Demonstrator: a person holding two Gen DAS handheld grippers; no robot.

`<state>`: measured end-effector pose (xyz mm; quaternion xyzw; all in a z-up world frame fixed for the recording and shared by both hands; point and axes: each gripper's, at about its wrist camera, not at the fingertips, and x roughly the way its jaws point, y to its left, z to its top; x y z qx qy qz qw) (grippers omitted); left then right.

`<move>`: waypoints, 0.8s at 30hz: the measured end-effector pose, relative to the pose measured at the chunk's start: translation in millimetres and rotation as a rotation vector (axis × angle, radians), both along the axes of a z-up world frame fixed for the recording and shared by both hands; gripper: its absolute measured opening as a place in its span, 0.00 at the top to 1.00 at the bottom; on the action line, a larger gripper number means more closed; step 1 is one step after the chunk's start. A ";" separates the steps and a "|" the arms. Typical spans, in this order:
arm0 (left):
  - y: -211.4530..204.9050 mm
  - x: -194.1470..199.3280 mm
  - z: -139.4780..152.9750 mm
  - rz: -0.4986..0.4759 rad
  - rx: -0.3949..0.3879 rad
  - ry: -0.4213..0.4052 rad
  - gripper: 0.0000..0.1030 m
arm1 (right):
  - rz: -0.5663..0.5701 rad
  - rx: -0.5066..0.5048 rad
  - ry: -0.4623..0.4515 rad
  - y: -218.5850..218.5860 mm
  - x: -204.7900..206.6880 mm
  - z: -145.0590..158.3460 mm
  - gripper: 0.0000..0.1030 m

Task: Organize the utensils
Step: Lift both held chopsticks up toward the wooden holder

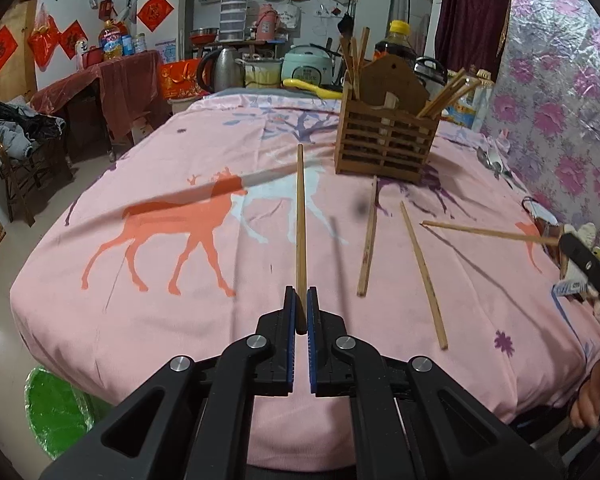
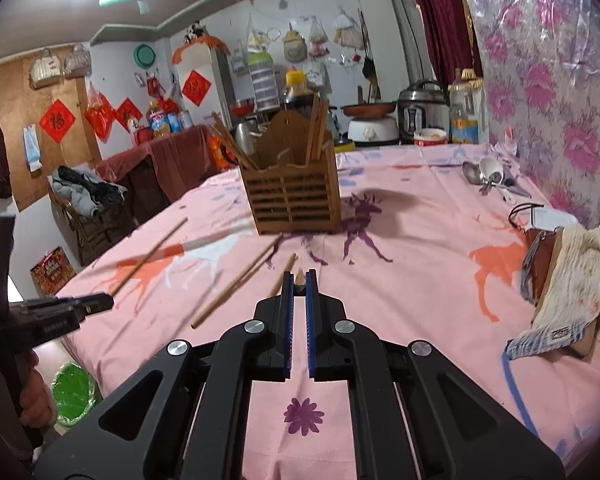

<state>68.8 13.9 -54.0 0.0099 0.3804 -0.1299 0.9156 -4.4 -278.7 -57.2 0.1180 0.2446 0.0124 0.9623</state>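
My left gripper (image 1: 301,293) is shut on a wooden chopstick (image 1: 300,216) that points forward above the pink cloth. My right gripper (image 2: 299,276) is shut on another chopstick (image 2: 299,279), seen end-on between the pads; from the left wrist view it is the one (image 1: 488,233) leading to the right gripper (image 1: 560,240). Two loose chopsticks (image 1: 368,236) (image 1: 423,274) lie on the cloth between the grippers. The wooden slatted holder (image 1: 384,140) stands further back with several chopsticks in it; it also shows in the right wrist view (image 2: 294,196).
Spoons (image 2: 488,174) lie at the far right by the floral wall. A cloth pile (image 2: 572,272) sits at the right edge. Cookers, a kettle and bottles (image 2: 422,114) line the table's far end. A green bin (image 1: 56,408) stands below the left edge.
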 end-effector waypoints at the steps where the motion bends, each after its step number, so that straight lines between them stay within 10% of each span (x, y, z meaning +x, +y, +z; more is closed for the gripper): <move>1: 1.0 -1.2 -5.2 0.009 0.011 0.014 0.95 | 0.001 -0.001 -0.001 0.7 -0.6 -0.2 0.94; 13: 21.4 -10.2 -21.7 0.044 -0.027 0.086 0.95 | 0.000 0.012 -0.026 0.1 -9.8 4.9 0.94; 24: 8.8 9.2 58.2 -0.012 -0.054 -0.049 0.95 | 0.008 -0.001 -0.078 0.5 0.2 34.9 0.94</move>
